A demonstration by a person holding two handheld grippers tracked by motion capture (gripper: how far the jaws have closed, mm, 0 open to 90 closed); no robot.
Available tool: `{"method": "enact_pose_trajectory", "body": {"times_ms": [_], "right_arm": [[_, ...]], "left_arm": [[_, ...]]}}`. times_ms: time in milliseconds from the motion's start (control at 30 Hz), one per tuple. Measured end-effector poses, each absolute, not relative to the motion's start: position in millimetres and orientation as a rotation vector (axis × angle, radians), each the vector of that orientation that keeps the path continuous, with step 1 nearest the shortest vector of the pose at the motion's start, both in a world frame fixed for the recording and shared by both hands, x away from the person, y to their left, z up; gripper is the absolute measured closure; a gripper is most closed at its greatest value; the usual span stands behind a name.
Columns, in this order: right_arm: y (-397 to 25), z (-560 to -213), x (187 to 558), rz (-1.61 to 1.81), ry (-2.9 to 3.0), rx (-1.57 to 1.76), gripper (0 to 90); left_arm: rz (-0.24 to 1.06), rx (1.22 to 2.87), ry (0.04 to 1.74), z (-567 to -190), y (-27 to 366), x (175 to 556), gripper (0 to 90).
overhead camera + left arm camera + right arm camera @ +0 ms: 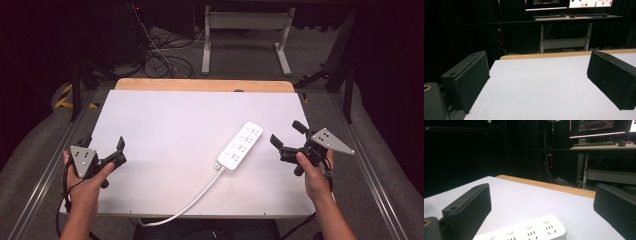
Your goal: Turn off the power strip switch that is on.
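white power strip [240,147] lies right of centre on white table [165,130], cord trailing to 6 o'clock edge. left gripper [106,150] at 8 o'clock, right gripper [289,134] at 3 o'clock, both spread wide, empty.

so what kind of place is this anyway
Most likely a lab or workshop set up for recording handling tasks: a white work table ringed by black curtains, lit monitors and a keyboard on a desk behind, and loose cables on grey carpet.
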State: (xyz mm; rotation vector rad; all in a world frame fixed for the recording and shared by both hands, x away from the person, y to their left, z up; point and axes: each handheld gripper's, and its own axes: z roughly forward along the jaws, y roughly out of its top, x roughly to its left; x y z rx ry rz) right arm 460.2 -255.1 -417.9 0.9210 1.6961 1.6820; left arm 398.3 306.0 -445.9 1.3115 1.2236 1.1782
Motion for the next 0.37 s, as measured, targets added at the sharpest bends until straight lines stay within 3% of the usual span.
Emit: {"method": "enact_pose_trajectory", "body": {"times_ms": [367], "right_arm": [[-256.6,-418.9,461.8,1.686,1.695,0.928,2.2]], "left_arm": [[1.178,1.315,1.223,-446.4,305.5,400.5,4.7]]}}
